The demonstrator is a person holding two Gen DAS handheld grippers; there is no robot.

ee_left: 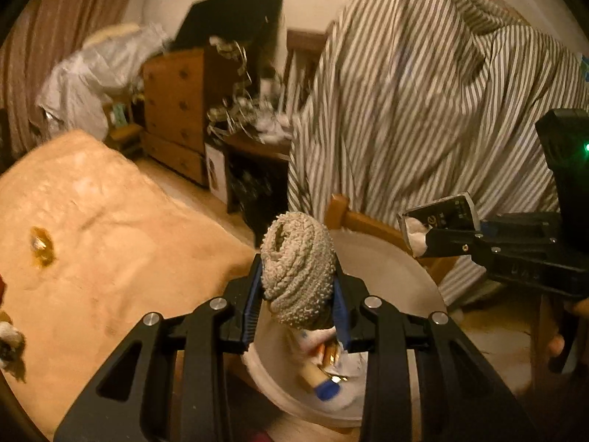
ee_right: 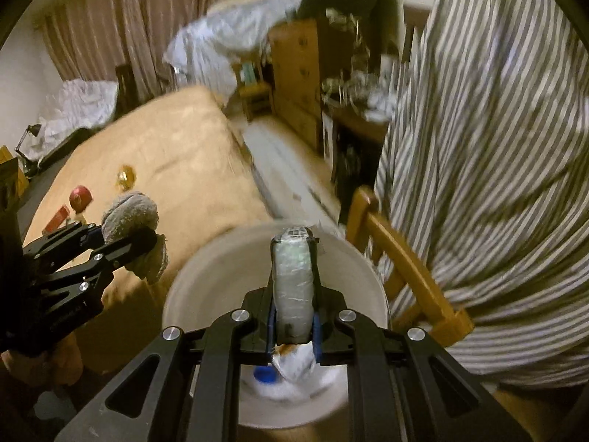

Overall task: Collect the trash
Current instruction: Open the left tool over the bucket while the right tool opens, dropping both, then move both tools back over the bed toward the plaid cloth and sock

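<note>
Currently I have the left claw point(ee_left: 299, 287) clamped on a rolled grey cloth point(ee_left: 298, 269) and the right claw point(ee_right: 293, 294) clamped on a flat wrapped packet point(ee_right: 293, 280), both above the white bin point(ee_right: 368, 276). Risk: an off-centre release bounces an item off the rim onto the floor; the bed point(ee_right: 173, 154) litter remains uncollected.

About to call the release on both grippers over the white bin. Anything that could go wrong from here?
1. The left gripper holds the rolled grey cloth near the edge of the white bin beside the bed; released here, it may miss.
2. The right gripper pinches a wrapped packet; loose plastic may cling to the pads.
3. The frames are blurred, so aim may be off.
</note>
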